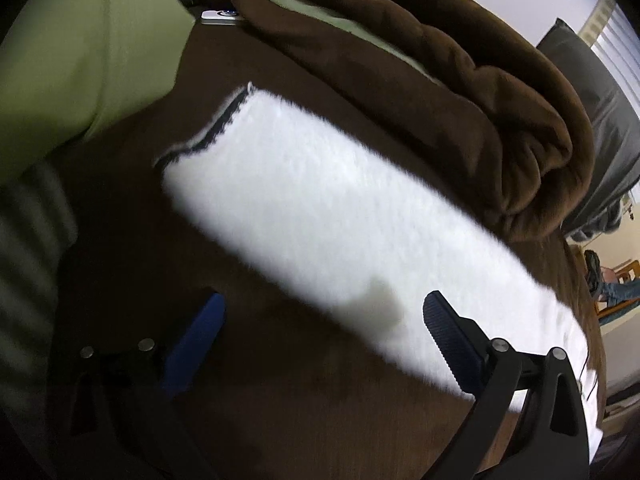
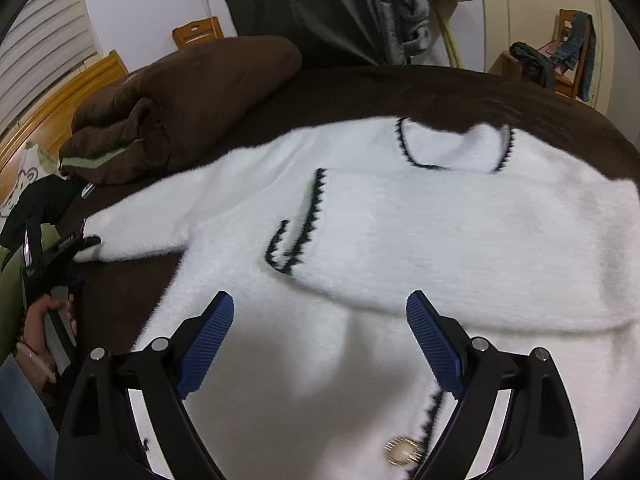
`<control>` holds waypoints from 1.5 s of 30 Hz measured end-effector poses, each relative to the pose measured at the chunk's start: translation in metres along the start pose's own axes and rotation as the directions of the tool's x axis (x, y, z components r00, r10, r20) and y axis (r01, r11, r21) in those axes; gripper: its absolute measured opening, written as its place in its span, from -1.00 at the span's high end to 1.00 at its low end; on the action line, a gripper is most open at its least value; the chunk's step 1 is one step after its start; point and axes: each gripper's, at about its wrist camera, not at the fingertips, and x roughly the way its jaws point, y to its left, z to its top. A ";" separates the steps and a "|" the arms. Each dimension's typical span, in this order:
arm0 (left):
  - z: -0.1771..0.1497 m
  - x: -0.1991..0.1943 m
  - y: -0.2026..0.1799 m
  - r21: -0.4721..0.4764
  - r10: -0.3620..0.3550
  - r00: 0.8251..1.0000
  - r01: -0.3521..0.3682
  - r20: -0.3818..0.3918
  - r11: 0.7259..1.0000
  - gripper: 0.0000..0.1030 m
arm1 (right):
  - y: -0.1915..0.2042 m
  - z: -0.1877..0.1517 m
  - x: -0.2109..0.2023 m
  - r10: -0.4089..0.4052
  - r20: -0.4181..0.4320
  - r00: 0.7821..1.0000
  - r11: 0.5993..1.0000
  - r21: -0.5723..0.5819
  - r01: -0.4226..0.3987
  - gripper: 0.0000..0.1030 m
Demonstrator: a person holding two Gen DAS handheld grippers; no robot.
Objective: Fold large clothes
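Note:
A white fuzzy cardigan [image 2: 400, 240] with black zigzag trim lies spread on a brown bedspread [image 2: 400, 92]. One sleeve is folded across its body, the cuff [image 2: 296, 236] near the middle. The other sleeve [image 1: 320, 216] stretches out flat in the left wrist view, its black-trimmed cuff [image 1: 216, 128] at the far end. My left gripper [image 1: 324, 304] is open and empty just above the near edge of that sleeve. My right gripper [image 2: 320, 304] is open and empty over the cardigan's front, near a gold button [image 2: 402, 451].
A bunched brown blanket [image 2: 180, 112] lies at the back of the bed, also in the left wrist view [image 1: 460, 92]. A green sleeve of the person [image 1: 72, 68] is at left. A white device [image 1: 220, 17] lies on the bed. Dark hanging clothes [image 2: 320, 8] and a wooden chair [image 2: 560, 60] stand behind.

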 end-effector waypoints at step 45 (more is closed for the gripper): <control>0.063 -0.143 -0.192 0.427 -0.390 0.917 0.322 0.079 0.845 0.74 | 0.039 0.045 0.043 0.042 -0.057 0.997 0.999 0.014 -0.041 -0.74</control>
